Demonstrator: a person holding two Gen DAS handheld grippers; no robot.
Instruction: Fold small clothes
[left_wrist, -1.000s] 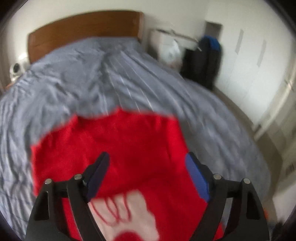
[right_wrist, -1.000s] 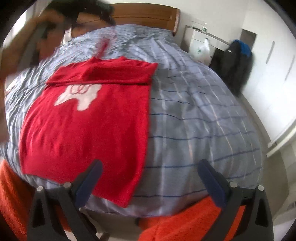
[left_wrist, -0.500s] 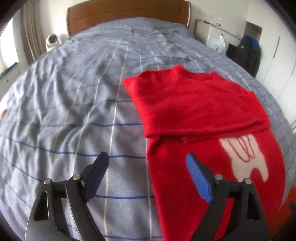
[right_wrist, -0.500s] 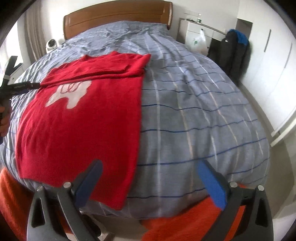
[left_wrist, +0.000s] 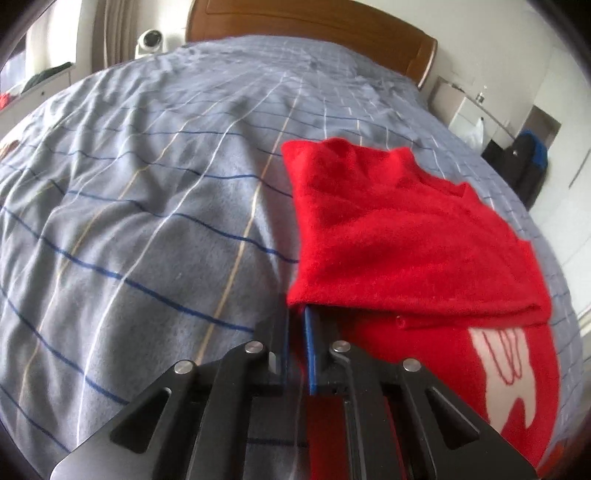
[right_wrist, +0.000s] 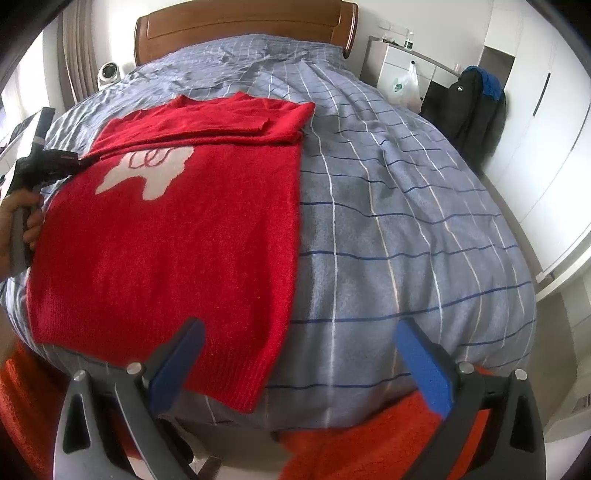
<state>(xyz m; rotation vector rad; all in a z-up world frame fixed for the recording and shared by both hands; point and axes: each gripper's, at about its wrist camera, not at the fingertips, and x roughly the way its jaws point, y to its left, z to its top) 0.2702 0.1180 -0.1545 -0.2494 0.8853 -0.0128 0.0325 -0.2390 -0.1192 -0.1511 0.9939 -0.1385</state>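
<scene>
A red knit sweater (right_wrist: 177, 236) with a white tooth figure (right_wrist: 147, 173) lies flat on the bed, its top part folded down over the body (left_wrist: 399, 236). My left gripper (left_wrist: 295, 314) is shut on the left corner of that folded part, at the sweater's left edge; it also shows in the right wrist view (right_wrist: 55, 162). My right gripper (right_wrist: 299, 354) is open and empty, above the sweater's lower right hem (right_wrist: 243, 384) near the bed's foot.
The bed (right_wrist: 406, 206) has a grey-blue checked cover and a wooden headboard (right_wrist: 243, 22). A white nightstand (right_wrist: 402, 70) and a dark bag (right_wrist: 472, 110) stand at its right. A white round device (right_wrist: 109, 72) sits at the left. Orange fabric (right_wrist: 369, 443) lies below the bed's foot.
My left gripper has come down to the sweater's folded left corner and closed on it. My right gripper has stayed open near the hem.
</scene>
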